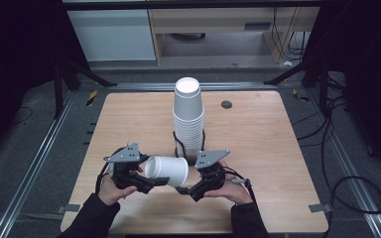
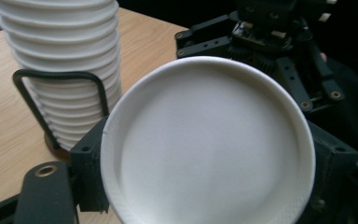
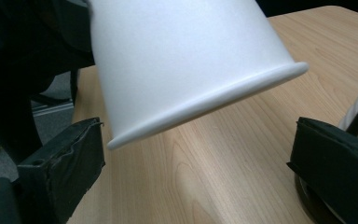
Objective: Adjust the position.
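High view: left claw [image 1: 155, 182] clenched on the cup [image 1: 167, 170] beside the stack [image 1: 188, 116], right claw [image 1: 184, 190] released; a harder squeeze could crush it.

loose cup [image 1: 167, 169]: 1 | cup stack [image 1: 188, 119]: 1 | tools: 2

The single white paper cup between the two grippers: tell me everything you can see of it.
The single white paper cup looks like plain matte paper with a rolled rim and a recessed round base. It lies on its side above the wooden table, base toward the left gripper, whose jaws clamp it near the base. The rim points toward the right gripper, whose jaws stand open and apart from it. The tall stack of white cups stands just behind.
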Demonstrator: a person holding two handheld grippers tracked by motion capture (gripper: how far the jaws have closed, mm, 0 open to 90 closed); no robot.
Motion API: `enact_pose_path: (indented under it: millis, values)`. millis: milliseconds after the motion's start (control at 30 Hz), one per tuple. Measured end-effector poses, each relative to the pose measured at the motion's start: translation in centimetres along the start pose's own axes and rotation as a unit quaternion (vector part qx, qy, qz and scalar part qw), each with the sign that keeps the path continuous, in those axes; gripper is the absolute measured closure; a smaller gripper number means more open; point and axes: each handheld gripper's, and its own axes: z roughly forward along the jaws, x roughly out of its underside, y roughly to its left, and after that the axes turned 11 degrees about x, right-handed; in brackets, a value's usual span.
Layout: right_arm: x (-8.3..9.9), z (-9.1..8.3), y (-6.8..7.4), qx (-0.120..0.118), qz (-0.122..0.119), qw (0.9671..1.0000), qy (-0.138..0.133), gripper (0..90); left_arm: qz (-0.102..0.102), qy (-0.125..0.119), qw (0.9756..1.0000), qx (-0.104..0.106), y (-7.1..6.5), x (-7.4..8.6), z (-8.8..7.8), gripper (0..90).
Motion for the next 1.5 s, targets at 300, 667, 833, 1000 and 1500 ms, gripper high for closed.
enact_pose_path:
  millis: [300,667,833,1000,1500]
  values:
    - [-0.3,0.8,0.3,-0.023,-0.005,0.9997,-0.005,2.5,0.008,0.002,0.9998,0.018,-0.4,-0.1,0.4,19.9]
    - [-0.6,1.4,0.8,-0.043,-0.016,0.9989,-0.008,4.8,0.011,0.010,0.9994,0.031,-0.6,-0.1,0.8,20.0]
    - [-0.5,1.5,0.8,-0.046,-0.020,0.9987,-0.001,5.7,0.011,0.016,0.9993,0.033,-0.5,0.0,0.9,20.0]
    - [-0.5,1.5,0.8,-0.046,-0.020,0.9987,0.001,6.7,0.008,0.017,0.9992,0.035,-0.4,0.0,0.9,20.0]
    - [-0.6,1.2,0.7,-0.045,-0.021,0.9988,0.004,7.1,0.014,0.007,0.9995,0.028,-0.6,-0.3,0.5,17.3]
